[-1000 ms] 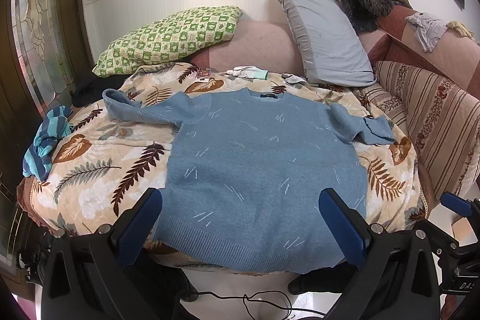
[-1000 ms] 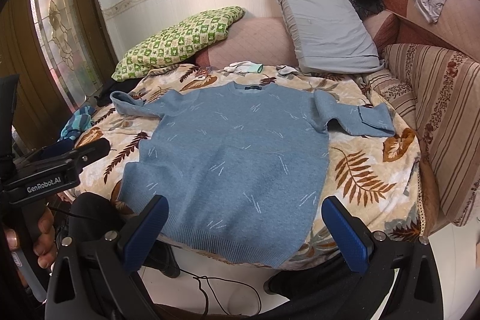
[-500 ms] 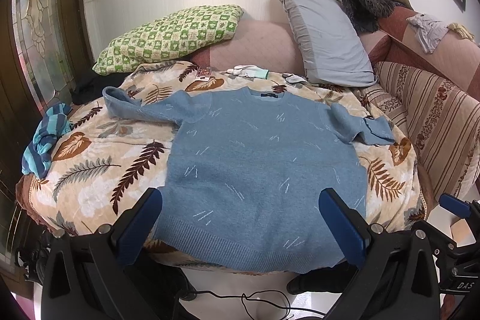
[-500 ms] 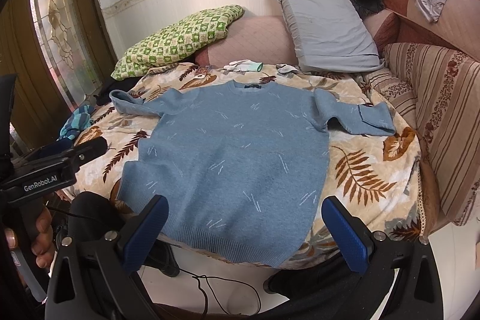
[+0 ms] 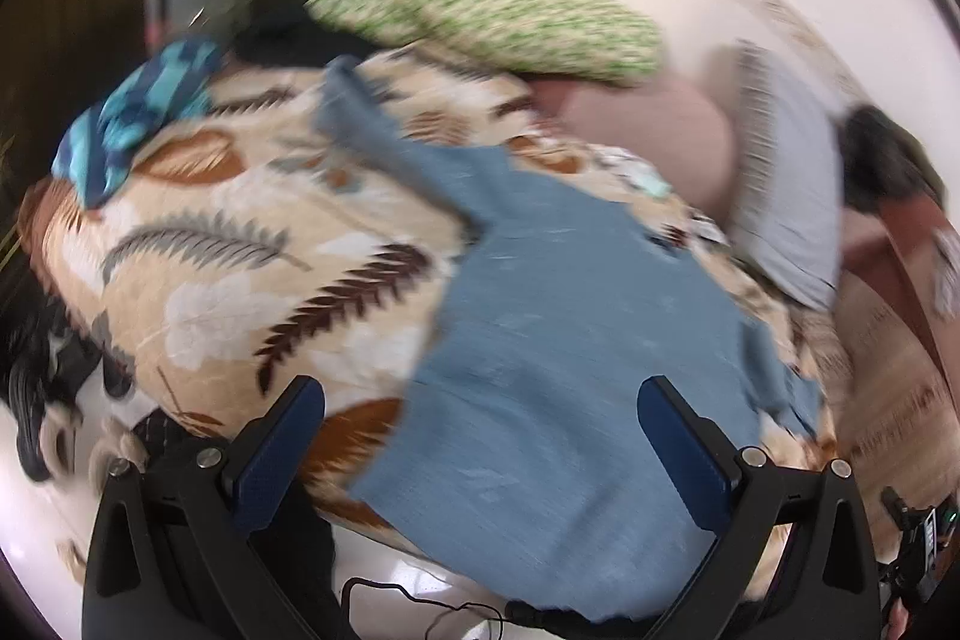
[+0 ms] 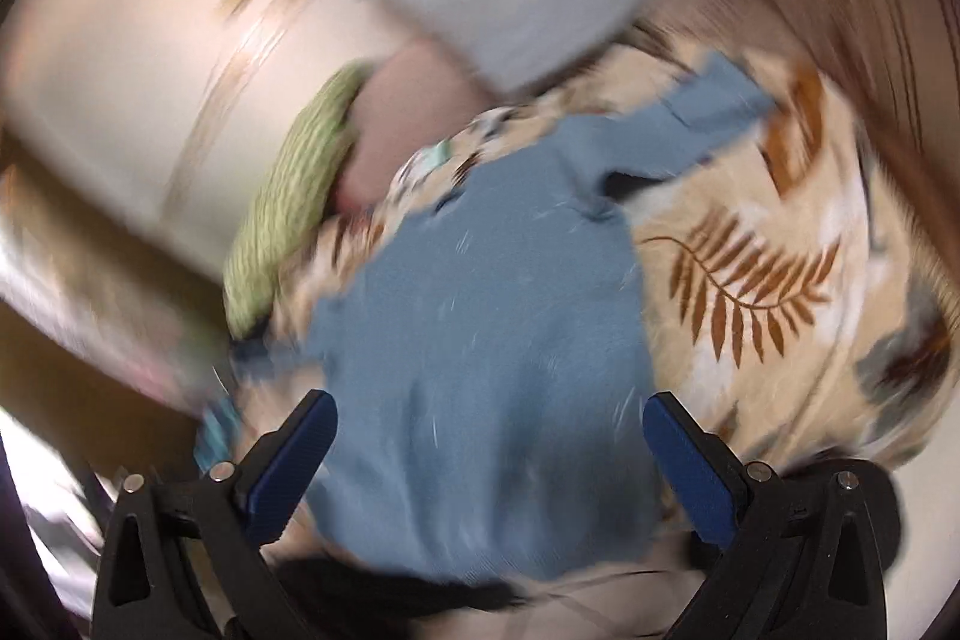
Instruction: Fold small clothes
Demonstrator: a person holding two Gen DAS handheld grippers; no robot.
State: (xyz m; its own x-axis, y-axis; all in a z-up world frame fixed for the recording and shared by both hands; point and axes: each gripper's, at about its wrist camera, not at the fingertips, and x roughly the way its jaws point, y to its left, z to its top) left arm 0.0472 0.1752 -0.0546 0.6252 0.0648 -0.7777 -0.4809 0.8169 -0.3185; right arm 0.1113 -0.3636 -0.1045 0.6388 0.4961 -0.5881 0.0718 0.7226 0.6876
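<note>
A blue knit sweater (image 5: 558, 340) lies flat on the leaf-print bedspread (image 5: 240, 244), sleeves spread; it also shows in the right wrist view (image 6: 480, 340). My left gripper (image 5: 480, 436) is open and empty, over the sweater's lower left hem. My right gripper (image 6: 489, 451) is open and empty, above the sweater's lower body. Both views are blurred by motion and tilted.
A green checked pillow (image 5: 492, 16), a pink cushion (image 5: 654, 136) and a grey pillow (image 5: 792, 196) lie at the back. A striped teal cloth (image 5: 138, 112) sits at the bed's left edge. A striped sofa arm (image 5: 894, 400) is at the right. A cable (image 5: 408, 598) lies on the floor.
Both grippers have swung fast and moved closer to the sweater; the left view now tilts right, the right view tilts left. Jaws stay open. The sweater has not moved.
</note>
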